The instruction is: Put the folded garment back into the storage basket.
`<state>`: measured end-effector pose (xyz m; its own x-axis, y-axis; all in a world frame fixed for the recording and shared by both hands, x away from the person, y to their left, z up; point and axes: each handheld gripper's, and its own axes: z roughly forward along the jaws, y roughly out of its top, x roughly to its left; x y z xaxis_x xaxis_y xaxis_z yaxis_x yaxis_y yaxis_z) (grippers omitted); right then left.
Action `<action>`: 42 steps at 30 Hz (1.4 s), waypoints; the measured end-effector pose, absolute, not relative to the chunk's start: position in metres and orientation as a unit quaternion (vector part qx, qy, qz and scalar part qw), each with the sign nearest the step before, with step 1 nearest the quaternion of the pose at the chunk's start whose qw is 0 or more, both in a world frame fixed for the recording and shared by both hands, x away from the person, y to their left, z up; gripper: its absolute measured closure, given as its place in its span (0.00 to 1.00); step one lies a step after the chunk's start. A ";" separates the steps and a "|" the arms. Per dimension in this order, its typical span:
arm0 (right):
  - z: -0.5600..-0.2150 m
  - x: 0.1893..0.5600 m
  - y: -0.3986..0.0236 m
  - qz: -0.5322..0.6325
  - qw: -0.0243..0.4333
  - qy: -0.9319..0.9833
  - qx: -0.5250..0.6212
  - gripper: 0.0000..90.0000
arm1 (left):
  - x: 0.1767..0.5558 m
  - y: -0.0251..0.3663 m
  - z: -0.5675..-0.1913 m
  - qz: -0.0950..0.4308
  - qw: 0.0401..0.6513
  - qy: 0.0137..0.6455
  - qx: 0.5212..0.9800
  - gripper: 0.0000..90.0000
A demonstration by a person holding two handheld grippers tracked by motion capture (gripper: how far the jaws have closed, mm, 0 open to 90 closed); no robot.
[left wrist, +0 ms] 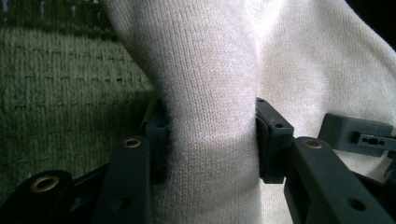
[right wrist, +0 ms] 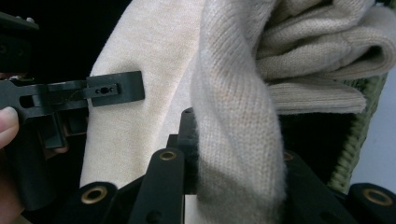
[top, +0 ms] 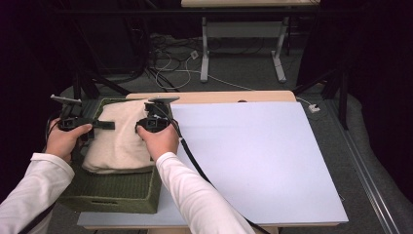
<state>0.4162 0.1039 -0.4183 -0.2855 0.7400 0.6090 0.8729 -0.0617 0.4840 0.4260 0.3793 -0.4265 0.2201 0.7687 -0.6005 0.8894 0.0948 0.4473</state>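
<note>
With each gripper's fingers clamped on a fold of the cream knit sweater (top: pixel 119 136) in the green woven basket (top: pixel 114 192) at the worktop's (top: pixel 253 161) near left, left gripper (top: pixel 104 125) and right gripper (top: pixel 144 124) should grip evenly so neither fold slips.

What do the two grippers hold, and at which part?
Both hold the cream sweater over the green basket: left gripper and right gripper each pinch a bunched fold of knit.
</note>
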 end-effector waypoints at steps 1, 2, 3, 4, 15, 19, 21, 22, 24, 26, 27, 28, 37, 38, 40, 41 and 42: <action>-0.421 0.416 0.105 -0.423 0.081 -0.681 -0.592 0.84 | 0.426 0.381 -0.429 -0.072 0.400 0.619 0.672 0.64; -0.423 0.416 0.106 -0.420 0.081 -0.683 -0.593 0.84 | 0.425 0.382 -0.431 -0.073 0.398 0.620 0.672 0.64; -0.425 0.415 0.108 -0.417 0.082 -0.684 -0.593 0.84 | 0.425 0.382 -0.434 -0.074 0.393 0.622 0.673 0.64; -0.428 0.415 0.109 -0.415 0.081 -0.686 -0.592 0.83 | 0.424 0.382 -0.437 -0.076 0.392 0.625 0.671 0.64; -0.451 0.414 0.120 -0.398 0.090 -0.691 -0.597 0.83 | 0.424 0.387 -0.452 -0.066 0.367 0.628 0.683 0.64; -0.454 0.414 0.122 -0.393 0.090 -0.693 -0.598 0.83 | 0.424 0.387 -0.456 -0.064 0.365 0.630 0.683 0.63; -0.456 0.414 0.122 -0.390 0.087 -0.697 -0.595 0.83 | 0.425 0.388 -0.459 -0.061 0.359 0.628 0.688 0.63; -0.457 0.414 0.123 -0.388 0.087 -0.698 -0.596 0.83 | 0.425 0.388 -0.460 -0.065 0.360 0.631 0.684 0.63; -0.458 0.413 0.123 -0.388 0.088 -0.698 -0.595 0.83 | 0.425 0.389 -0.461 -0.063 0.359 0.634 0.683 0.62; -0.459 0.413 0.124 -0.387 0.085 -0.700 -0.594 0.82 | 0.425 0.388 -0.462 -0.059 0.359 0.637 0.680 0.62; -0.459 0.413 0.124 -0.387 0.084 -0.700 -0.594 0.82 | 0.425 0.388 -0.462 -0.059 0.360 0.636 0.680 0.62; -0.459 0.413 0.124 -0.387 0.083 -0.701 -0.594 0.82 | 0.425 0.388 -0.462 -0.059 0.359 0.633 0.684 0.61; -0.458 0.414 0.123 -0.383 0.077 -0.705 -0.592 0.80 | 0.425 0.387 -0.460 -0.043 0.356 0.627 0.691 0.60; -0.458 0.414 0.123 -0.383 0.076 -0.707 -0.590 0.80 | 0.425 0.387 -0.460 -0.037 0.354 0.626 0.693 0.59; -0.458 0.413 0.124 -0.382 0.073 -0.706 -0.592 0.79 | 0.425 0.386 -0.458 -0.035 0.354 0.628 0.692 0.58; -0.458 0.413 0.124 -0.384 0.070 -0.709 -0.587 0.78 | 0.425 0.385 -0.458 -0.029 0.356 0.629 0.690 0.58; -0.458 0.413 0.124 -0.384 0.069 -0.710 -0.586 0.77 | 0.425 0.385 -0.457 -0.028 0.356 0.629 0.691 0.57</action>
